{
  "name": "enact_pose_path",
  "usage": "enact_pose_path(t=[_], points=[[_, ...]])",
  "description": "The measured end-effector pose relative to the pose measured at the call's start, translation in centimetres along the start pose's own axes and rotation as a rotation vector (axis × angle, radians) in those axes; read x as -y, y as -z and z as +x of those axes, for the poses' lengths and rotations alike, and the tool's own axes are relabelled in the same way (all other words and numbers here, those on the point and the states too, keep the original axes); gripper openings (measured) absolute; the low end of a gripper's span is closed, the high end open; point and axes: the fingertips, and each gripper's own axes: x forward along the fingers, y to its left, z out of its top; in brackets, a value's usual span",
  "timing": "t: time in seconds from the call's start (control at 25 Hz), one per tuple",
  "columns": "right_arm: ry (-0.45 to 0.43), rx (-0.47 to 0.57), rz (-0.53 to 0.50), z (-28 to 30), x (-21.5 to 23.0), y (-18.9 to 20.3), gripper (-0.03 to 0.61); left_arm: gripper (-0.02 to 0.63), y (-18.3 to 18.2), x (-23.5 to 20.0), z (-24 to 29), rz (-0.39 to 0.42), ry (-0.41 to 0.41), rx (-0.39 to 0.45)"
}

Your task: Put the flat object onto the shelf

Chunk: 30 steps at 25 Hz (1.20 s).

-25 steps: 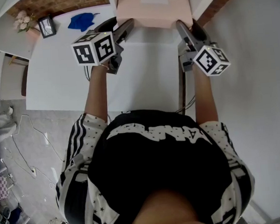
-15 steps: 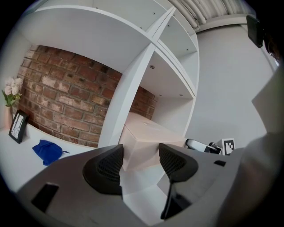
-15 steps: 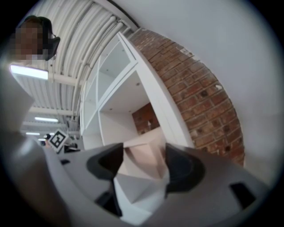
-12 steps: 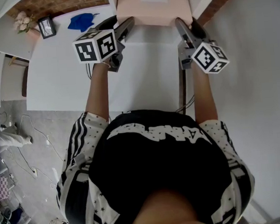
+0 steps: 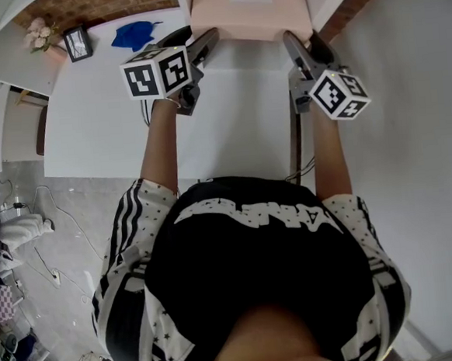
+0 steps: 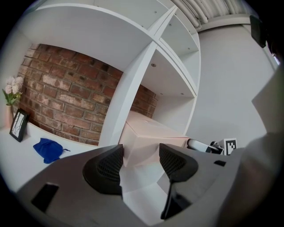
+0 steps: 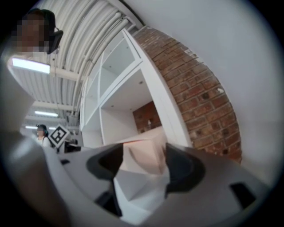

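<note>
The flat object is a pale pink box (image 5: pixel 247 7) at the top of the head view, lying against the white shelf unit (image 6: pixel 128 97). My left gripper (image 5: pixel 202 44) holds its near left corner, and in the left gripper view the box (image 6: pixel 146 135) fills the gap between the pads of that gripper (image 6: pixel 141 162). My right gripper (image 5: pixel 296 46) holds the near right corner. In the right gripper view the pink box (image 7: pixel 144 150) sits between the jaws of that gripper (image 7: pixel 144 160). The box's far end is out of frame.
A white table (image 5: pixel 97 124) stretches to the left. On its far edge lie a blue cloth (image 5: pixel 135 33), a small picture frame (image 5: pixel 77 43) and flowers (image 5: pixel 37 31). A brick wall (image 6: pixel 57 106) backs the shelf. The person's body fills the lower head view.
The left gripper has crept slightly to the right. The box and the right gripper stay where they were.
</note>
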Motion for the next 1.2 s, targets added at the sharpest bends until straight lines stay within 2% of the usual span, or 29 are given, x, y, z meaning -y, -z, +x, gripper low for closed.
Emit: enact_pose_path(t=[0.12, 0.6, 0.68, 0.76, 0.84, 0.92, 1.0, 1.2], points=[[-0.002, 0.025, 0.003, -0.3, -0.1, -0.6, 0.318, 0.262, 0.4, -0.2, -0.2, 0.000, -0.006, 0.000], [-0.014, 0.048, -0.012, -2.5, -1.6, -1.3, 0.315, 0.257, -0.7, 0.2, -4.8, -0.050, -0.003, 0.129], [-0.015, 0.057, -0.007, -2.9, -1.9, -1.2, 0.304, 0.187, -0.6, 0.1, -5.5, -0.048, -0.026, 0.141], [-0.014, 0.076, -0.009, -3.4, -2.4, -1.6, 0.264, 0.105, -0.5, -0.2, -6.2, -0.047, -0.066, 0.154], [-0.018, 0.094, -0.011, -4.1, -2.9, -2.1, 0.197, 0.038, -0.3, -0.3, -7.0, -0.046, -0.096, 0.163], [-0.024, 0.102, -0.013, -4.7, -3.2, -2.2, 0.099, 0.018, 0.0, -0.1, -7.6, -0.038, -0.105, 0.161], [-0.032, 0.099, -0.014, -5.2, -3.7, -2.4, 0.051, 0.014, 0.1, 0.1, -8.0, -0.028, -0.103, 0.157], [-0.059, 0.082, -0.039, -6.1, -5.0, -2.2, 0.040, 0.011, 0.6, 1.1, -8.5, -0.005, -0.092, 0.155]])
